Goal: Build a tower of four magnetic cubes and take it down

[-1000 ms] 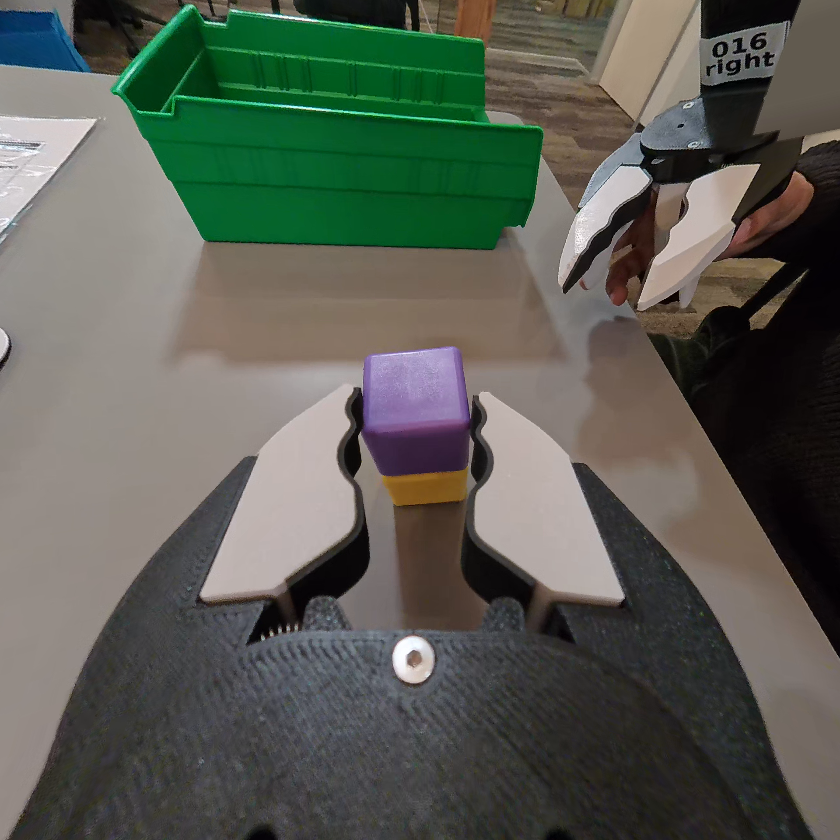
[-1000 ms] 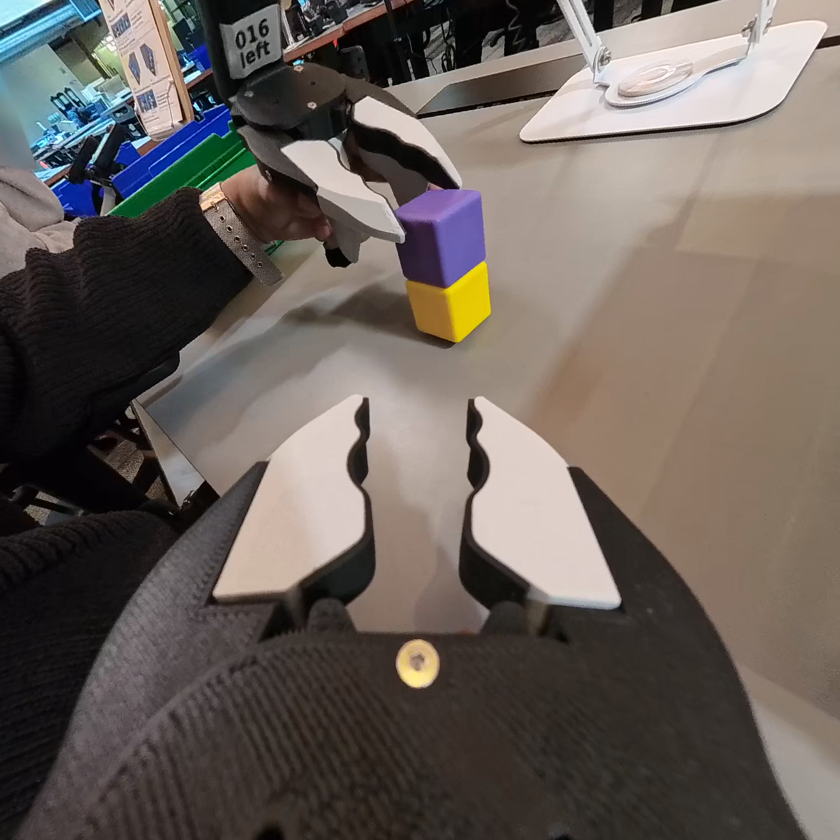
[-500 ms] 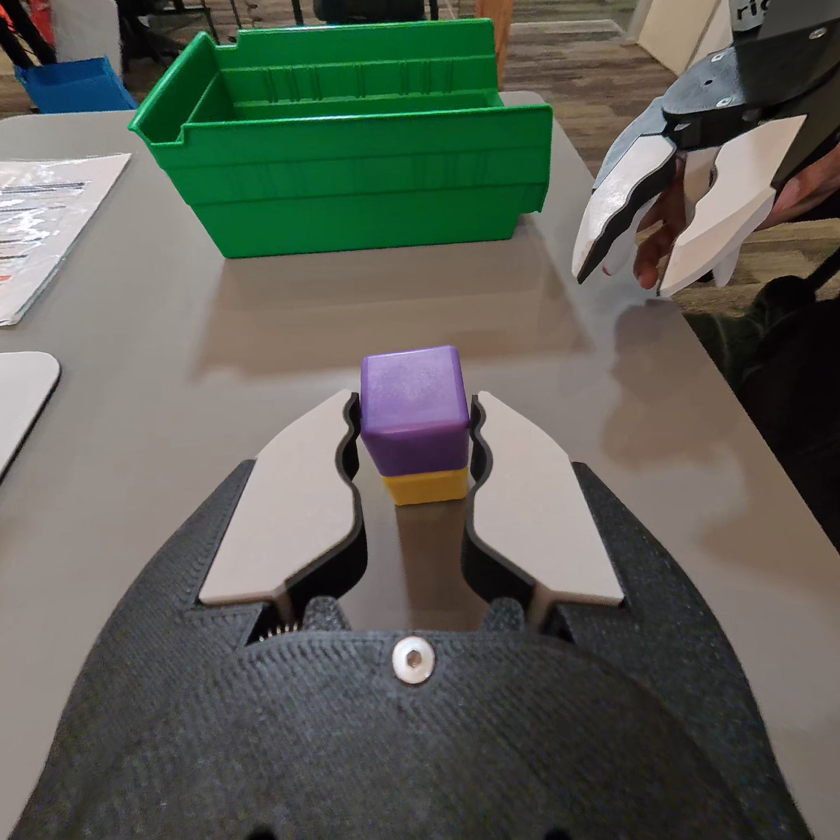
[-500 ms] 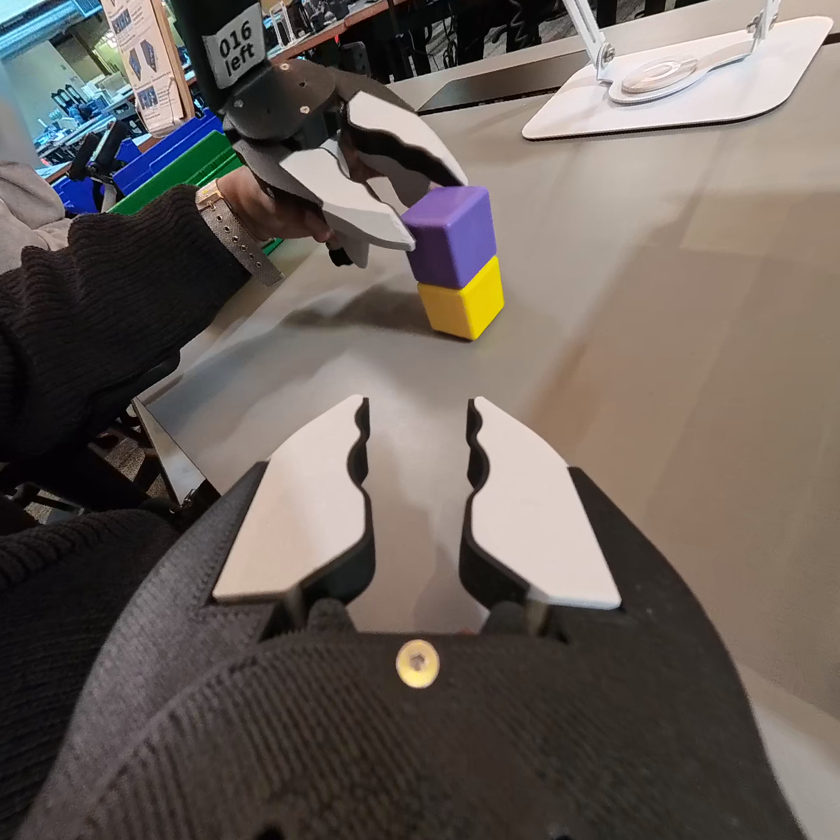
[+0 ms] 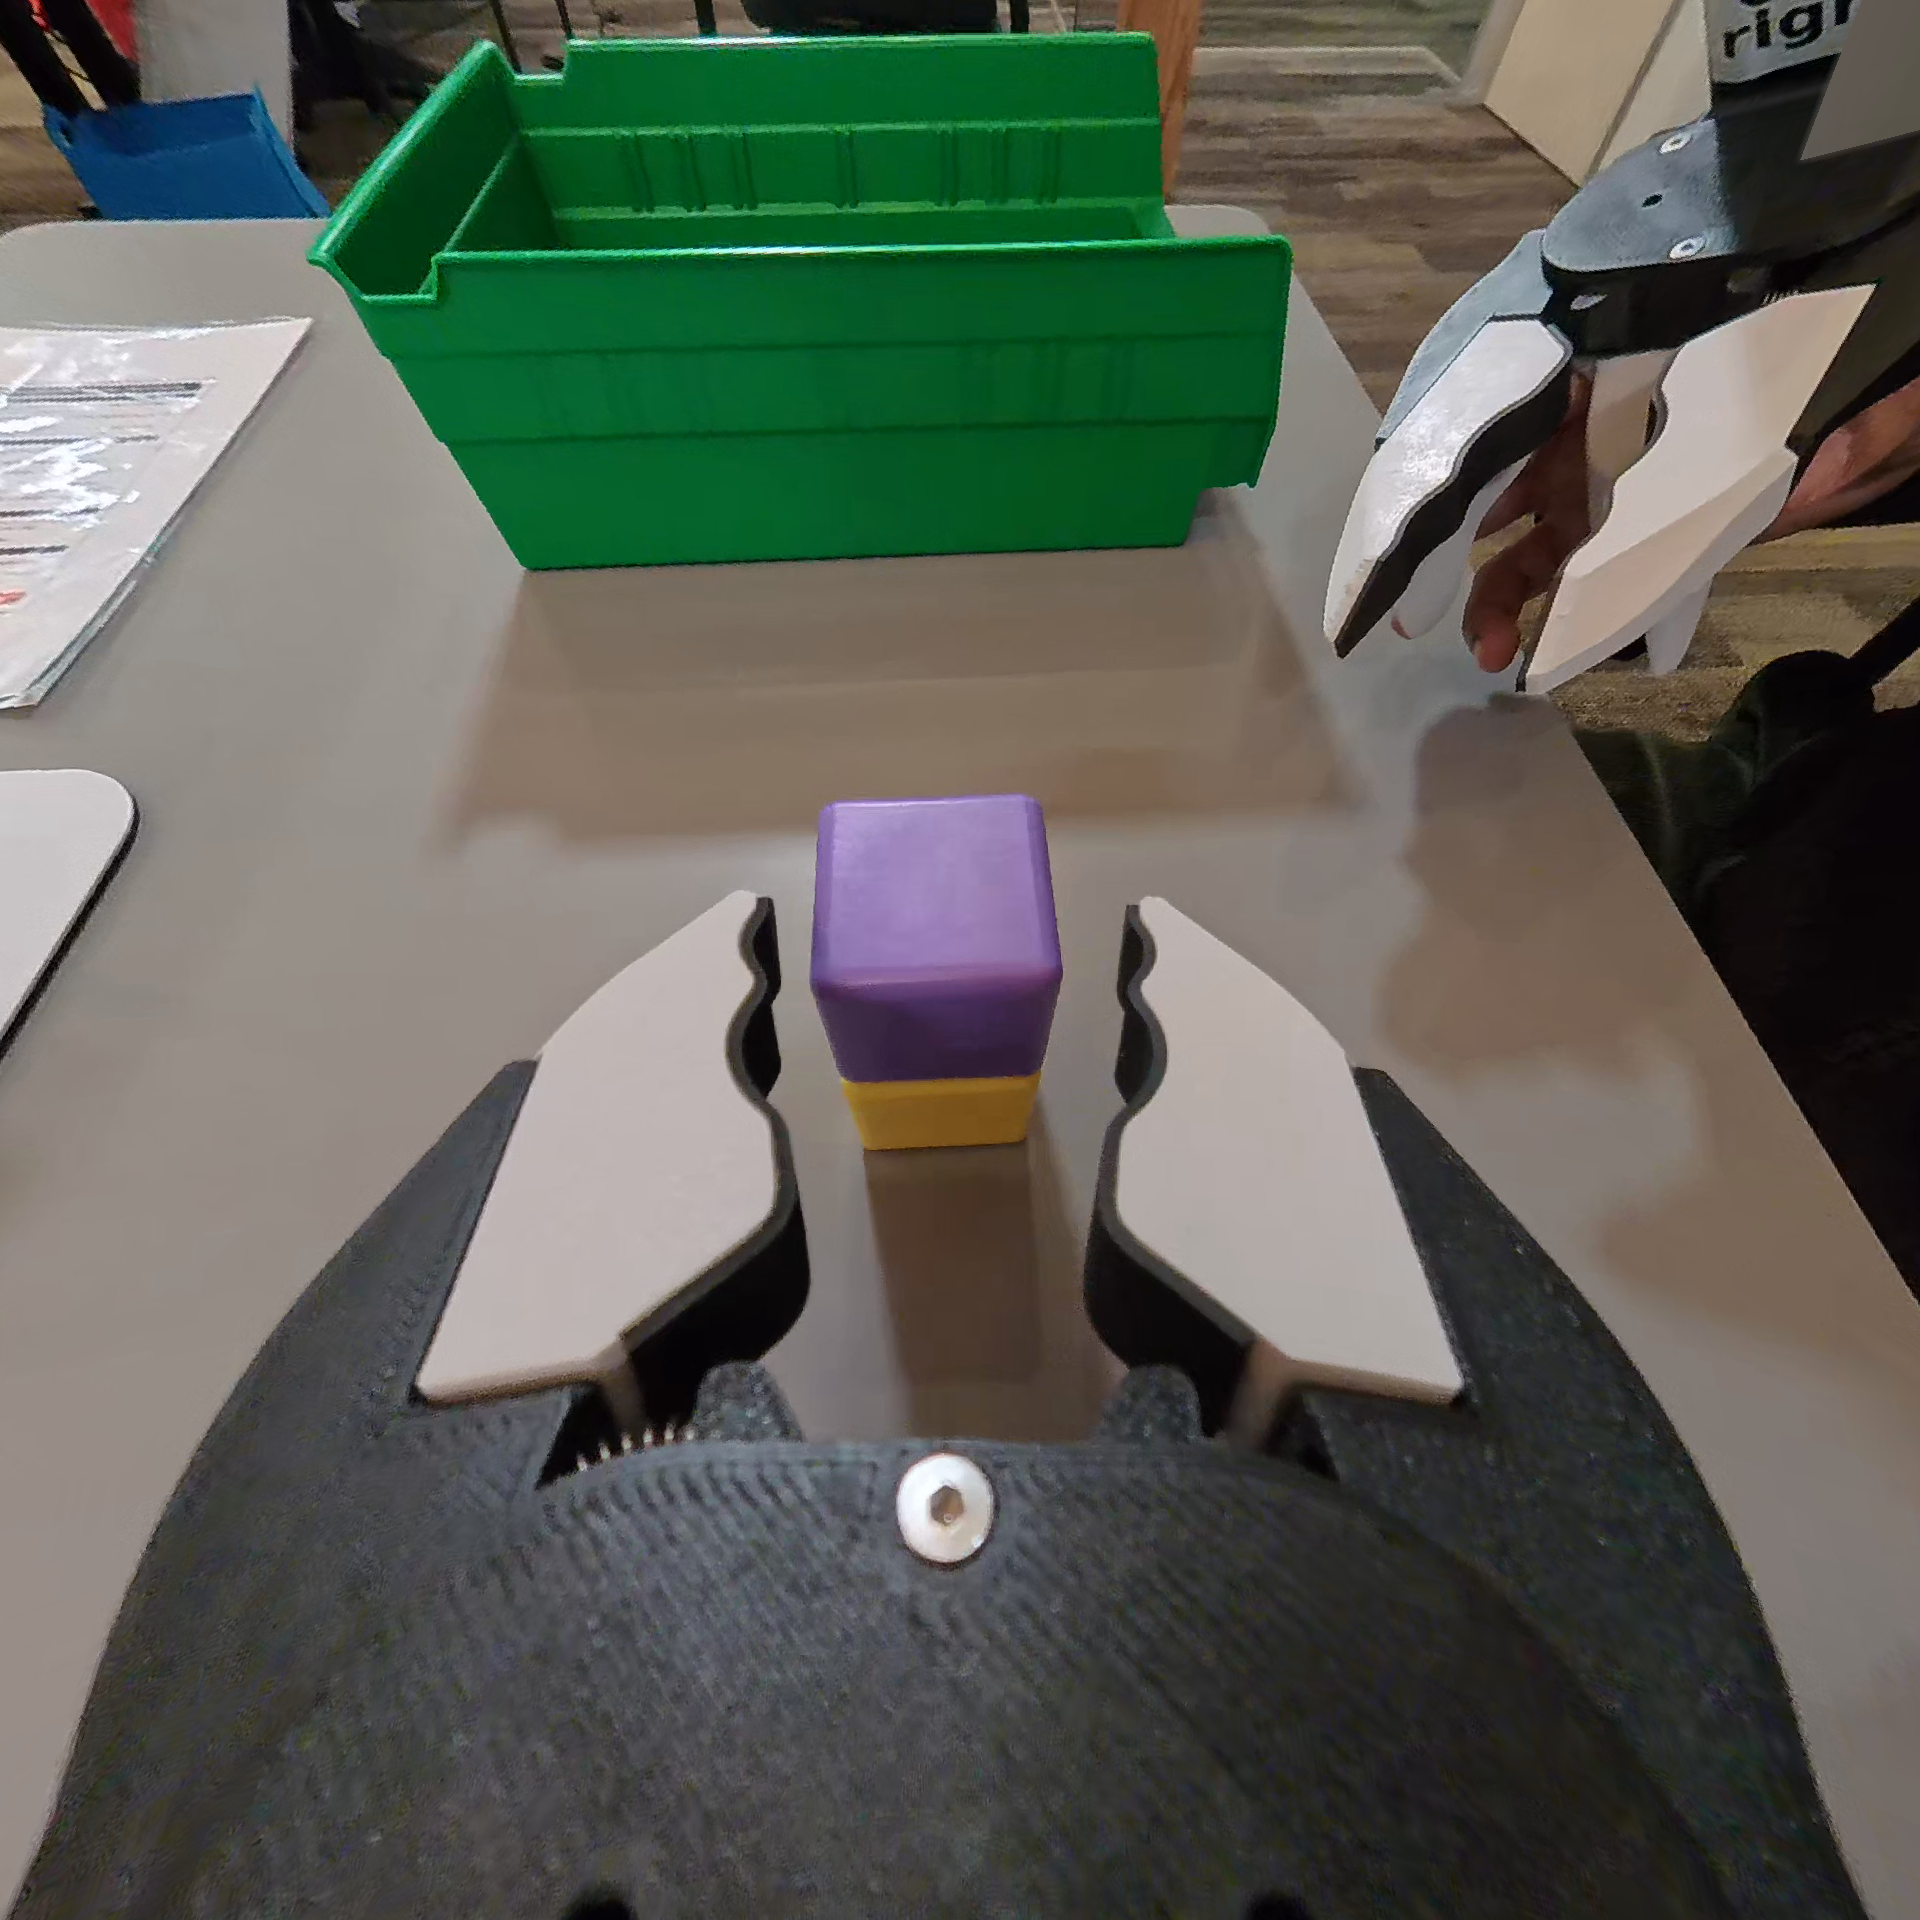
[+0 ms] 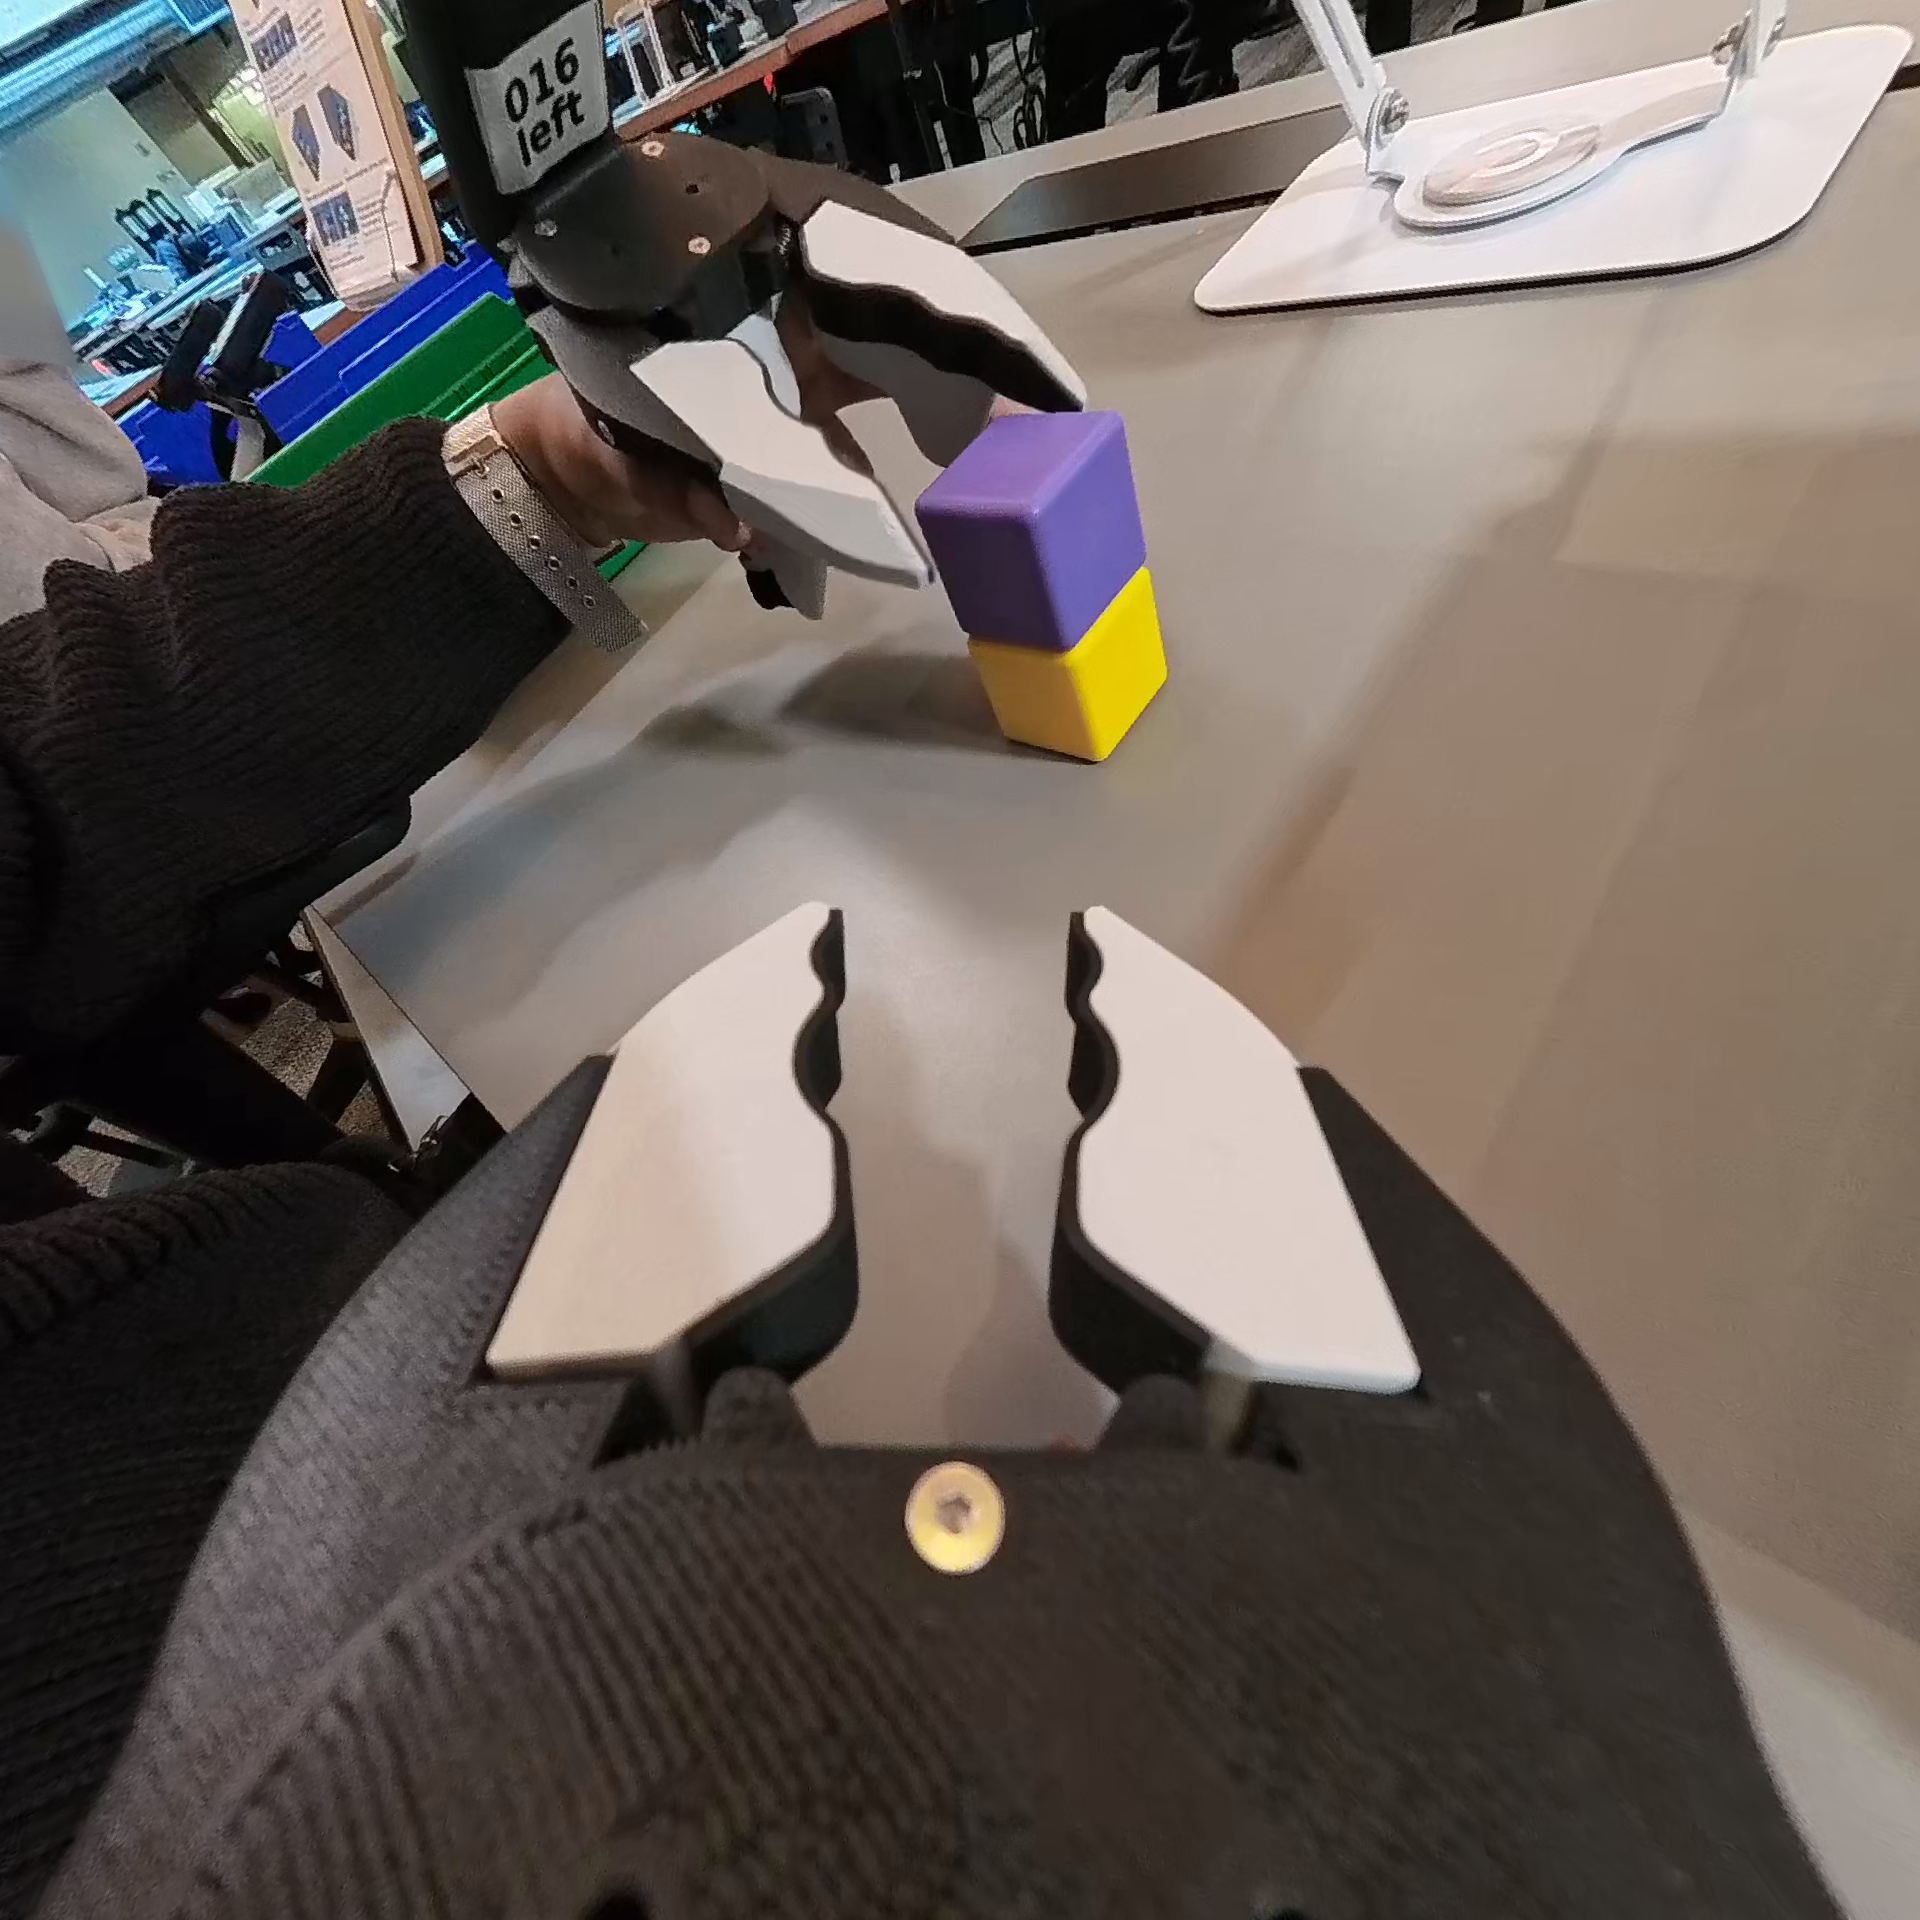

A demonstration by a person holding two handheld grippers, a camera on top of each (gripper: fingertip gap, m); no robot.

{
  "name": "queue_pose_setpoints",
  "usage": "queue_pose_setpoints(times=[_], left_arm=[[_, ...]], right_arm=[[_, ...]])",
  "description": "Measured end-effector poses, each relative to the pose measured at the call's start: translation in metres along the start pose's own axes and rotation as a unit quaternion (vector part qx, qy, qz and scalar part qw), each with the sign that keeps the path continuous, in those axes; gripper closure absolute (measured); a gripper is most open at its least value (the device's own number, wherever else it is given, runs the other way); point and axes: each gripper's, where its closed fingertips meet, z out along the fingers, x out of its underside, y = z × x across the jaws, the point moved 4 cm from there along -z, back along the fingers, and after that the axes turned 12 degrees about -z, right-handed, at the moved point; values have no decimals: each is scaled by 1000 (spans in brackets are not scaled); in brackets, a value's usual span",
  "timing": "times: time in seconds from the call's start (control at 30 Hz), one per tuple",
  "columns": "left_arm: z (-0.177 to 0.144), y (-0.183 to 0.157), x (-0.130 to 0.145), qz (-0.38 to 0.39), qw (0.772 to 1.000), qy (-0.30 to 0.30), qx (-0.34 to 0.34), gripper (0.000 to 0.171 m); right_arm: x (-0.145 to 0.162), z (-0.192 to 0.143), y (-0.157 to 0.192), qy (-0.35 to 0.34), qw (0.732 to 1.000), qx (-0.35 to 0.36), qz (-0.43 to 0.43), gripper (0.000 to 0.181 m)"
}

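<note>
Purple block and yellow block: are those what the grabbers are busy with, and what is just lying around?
Busy with:
purple block, sitting on the yellow block
left gripper, open, jaws either side of the purple one, not touching
right gripper, open, empty, farther off

Lying around:
green bin
paper sheet
white stand base

left tool [image 5: 945, 935] spread, right tool [image 6: 954, 940] parted

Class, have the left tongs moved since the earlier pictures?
Yes. The left tongs have opened: both sides now stand clear of the purple cube, which sits on the yellow cube.
</note>
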Motion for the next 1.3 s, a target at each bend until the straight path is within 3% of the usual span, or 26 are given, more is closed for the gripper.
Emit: queue_pose_setpoints(times=[0.3,0.43,0.53,0.7,0.83,0.9,0.97,1.0,1.1,1.2,1.3], left_arm=[[2,3,3,1,1000,11,-14,104],[-2,6,-1,-12,999,14,-26,90],[-17,6,-18,-20,999,-18,-47,83],[-89,14,-68,-55,976,-142,-155,81],[-197,40,-86,-104,905,-228,-345,82],[-256,54,-68,-135,847,-226,-462,83],[-306,68,-30,-199,784,-185,-558,88],[-321,73,-8,-235,768,-154,-576,87],[-336,79,50,-322,762,-82,-555,88],[-338,83,88,-374,751,-85,-538,92],[-341,83,126,-402,727,-35,-555,92]], right_arm=[[-2,-1,1,-7,1000,0,-12,146],[-5,-2,4,-18,1000,-8,-17,144],[-12,-4,8,-39,999,-21,-27,143],[-19,5,16,-50,997,-50,-33,142],[-19,17,24,-34,996,-73,-44,141],[-20,22,27,-30,995,-81,-51,141],[-21,27,30,-26,994,-87,-57,141],[-21,29,31,-24,994,-91,-58,141],[-23,37,35,-21,992,-104,-62,141],[-25,45,40,-17,990,-121,-69,141],[-26,53,47,-10,987,-137,-79,141]])
